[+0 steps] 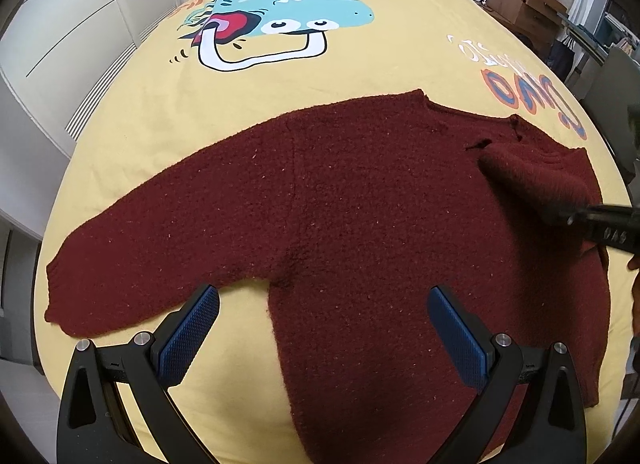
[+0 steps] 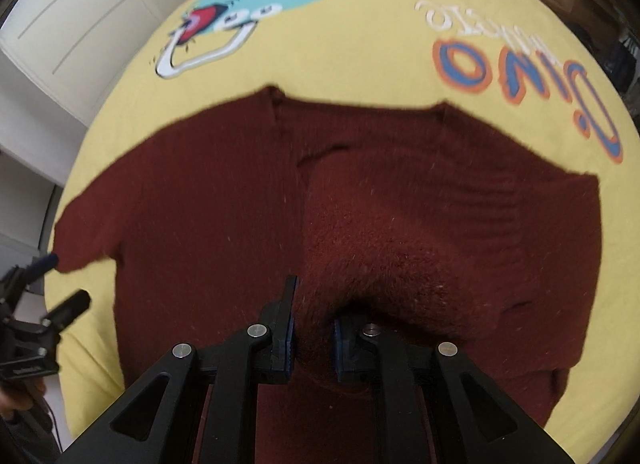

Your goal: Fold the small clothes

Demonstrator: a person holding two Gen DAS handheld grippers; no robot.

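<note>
Item 1, sweater [image 1: 340,204]: dark red knit, lying flat on the yellow bedspread [image 1: 360,76], filling centre and lower part of both frames; neckline toward top of frame; one sleeve [image 1: 140,256] stretched out to lower left in left-wrist view, cuff near frame's left edge; other sleeve [image 2: 360,256] folded inward over the body, seen centre-right in right-wrist view.

Item 2, left gripper [image 1: 324,328]: we see it at bottom of left-wrist view, jaws spread wide, blue pads [image 1: 188,336] apart w/ nothing pinched; one pad over bare bedspread beside the armpit, the other over sweater body; hovers above fabric, contact not discernible.

Item 3, right gripper [image 2: 314,328]: bottom centre of its own view, jaws drawn close together on a bunch of the folded sleeve; fabric sits between the pads, so we log it as gripping the sleeve; same gripper shows at right edge of left-wrist view [image 1: 576,220], sleeve draped from its tip.

Item 4, bedspread print: cartoon dinosaur [image 1: 280,4] at top centre; orange-blue lettering [image 1: 532,100] at upper right.

Item 5, surroundings: white cabinet doors [image 1: 80,24] upper left; view blurred in right-wrist frame.
</note>
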